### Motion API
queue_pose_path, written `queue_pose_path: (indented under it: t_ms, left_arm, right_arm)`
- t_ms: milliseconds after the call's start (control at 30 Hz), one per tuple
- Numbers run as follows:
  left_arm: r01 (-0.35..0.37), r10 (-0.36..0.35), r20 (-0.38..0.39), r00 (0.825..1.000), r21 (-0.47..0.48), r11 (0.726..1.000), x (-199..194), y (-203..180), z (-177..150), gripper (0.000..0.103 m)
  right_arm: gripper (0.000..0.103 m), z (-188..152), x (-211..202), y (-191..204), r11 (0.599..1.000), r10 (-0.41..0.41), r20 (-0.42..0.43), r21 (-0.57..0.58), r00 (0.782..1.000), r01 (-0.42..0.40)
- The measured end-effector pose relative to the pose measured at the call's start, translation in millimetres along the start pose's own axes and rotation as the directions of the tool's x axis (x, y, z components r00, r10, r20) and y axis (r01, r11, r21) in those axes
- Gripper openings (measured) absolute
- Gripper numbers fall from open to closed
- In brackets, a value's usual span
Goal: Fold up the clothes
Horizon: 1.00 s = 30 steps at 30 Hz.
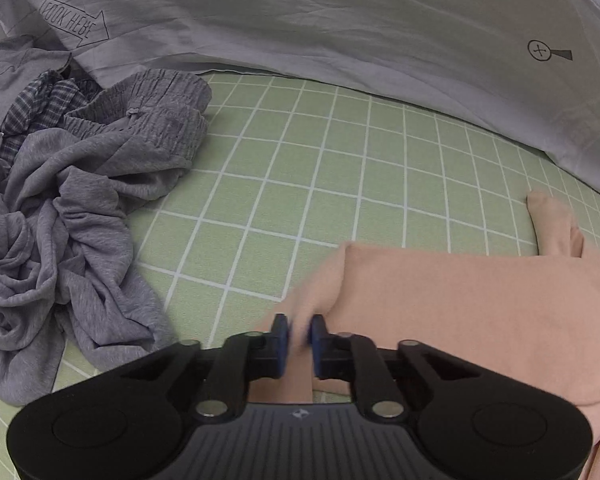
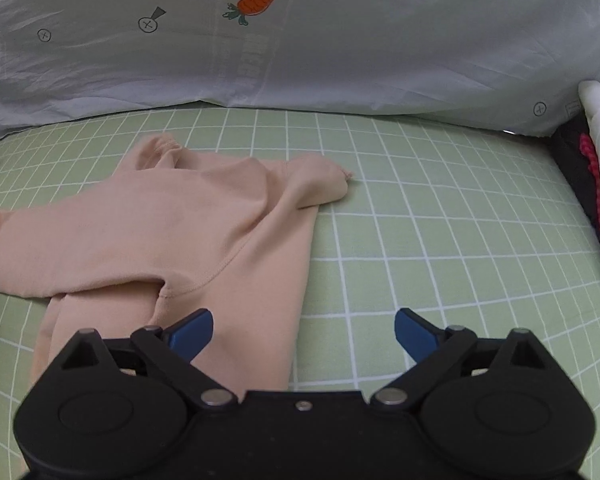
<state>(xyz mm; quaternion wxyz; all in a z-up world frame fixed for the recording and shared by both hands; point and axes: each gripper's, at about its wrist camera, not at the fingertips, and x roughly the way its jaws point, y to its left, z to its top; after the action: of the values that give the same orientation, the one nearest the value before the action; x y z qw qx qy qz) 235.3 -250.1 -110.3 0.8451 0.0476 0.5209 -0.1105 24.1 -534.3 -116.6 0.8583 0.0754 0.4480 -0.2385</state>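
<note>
My left gripper (image 1: pixel 300 330) is clenched on a fold of the pink top (image 1: pixel 460 312), which lies partly spread on the green checked sheet (image 1: pixel 300 184). My right gripper (image 2: pixel 303 330) hovers released over the top's right edge. A crumpled grey pile (image 1: pixel 68 208) sits well to the left.

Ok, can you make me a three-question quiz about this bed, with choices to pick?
1. Where is the grey pile of clothes in the left camera view?
A. left side
B. right side
C. under the quilt

2. What colour is the top being folded?
A. blue
B. peach
C. green

3. What is the right gripper doing?
A. pinching cloth
B. open, holding nothing
C. holding a sock

Answers: 1 A, the pile fills the left edge. 2 B, it lies peach on the green checked sheet. 3 B, its jaws are wide apart; the left gripper pinches the top.
</note>
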Motion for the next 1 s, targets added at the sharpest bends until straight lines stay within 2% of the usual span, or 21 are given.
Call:
queue_pose_path:
  t_ms: [133,233,333,433,500,600,667,733,767,800,867,1000]
  left_arm:
    - [0.090,-0.090,0.021,0.996,-0.025,0.996,-22,-5,-6,0.005]
    - [0.187,-0.186,0.036,0.982,-0.022,0.982,-52,-21,-18,0.005]
    - [0.292,-0.292,0.032,0.956,-0.001,0.956,-82,-43,-38,0.005]
    - [0.389,-0.389,0.005,0.921,0.044,0.920,-108,-70,-68,0.005]
    - [0.436,-0.435,-0.031,0.900,0.089,0.896,-122,-90,-93,0.005]
    - [0.469,-0.458,-0.105,0.883,0.139,0.872,-130,-116,-130,0.011]
    - [0.458,-0.436,-0.156,0.886,0.155,0.875,-129,-123,-152,0.026]
    - [0.410,-0.387,-0.159,0.908,0.154,0.899,-127,-119,-160,0.059]
    - [0.379,-0.357,-0.153,0.922,0.152,0.913,-126,-116,-162,0.065]
    - [0.347,-0.326,-0.147,0.934,0.149,0.926,-126,-112,-164,0.070]
    - [0.284,-0.265,-0.136,0.955,0.143,0.948,-125,-106,-168,0.072]
    - [0.204,-0.192,-0.110,0.975,0.108,0.973,-127,-85,-167,0.080]
  right_arm:
    - [0.093,-5,-15,-3,0.998,0.037,0.003,0.059,0.999,-0.037]
    - [0.093,-17,-32,-6,0.994,0.055,0.015,0.093,0.998,-0.056]
    - [0.093,-32,-51,-8,0.993,0.060,0.032,0.104,0.998,-0.064]
    - [0.093,-48,-72,-11,0.993,0.049,0.065,0.108,0.997,-0.056]
    - [0.093,-57,-83,-14,0.993,0.038,0.084,0.109,0.996,-0.047]
    - [0.093,-72,-95,-20,0.988,0.045,0.097,0.144,0.994,-0.058]
    - [0.093,-83,-101,-22,0.985,0.066,0.090,0.156,0.994,-0.080]
    - [0.094,-90,-106,-17,0.987,0.077,0.084,0.132,0.994,-0.087]
    - [0.094,-94,-108,-14,0.989,0.079,0.081,0.116,0.994,-0.088]
    - [0.094,-96,-110,-10,0.991,0.084,0.079,0.101,0.993,-0.092]
    - [0.094,-97,-110,-3,0.990,0.109,0.075,0.078,0.991,-0.114]
    - [0.094,-93,-101,9,0.961,0.259,0.059,0.087,0.964,-0.263]
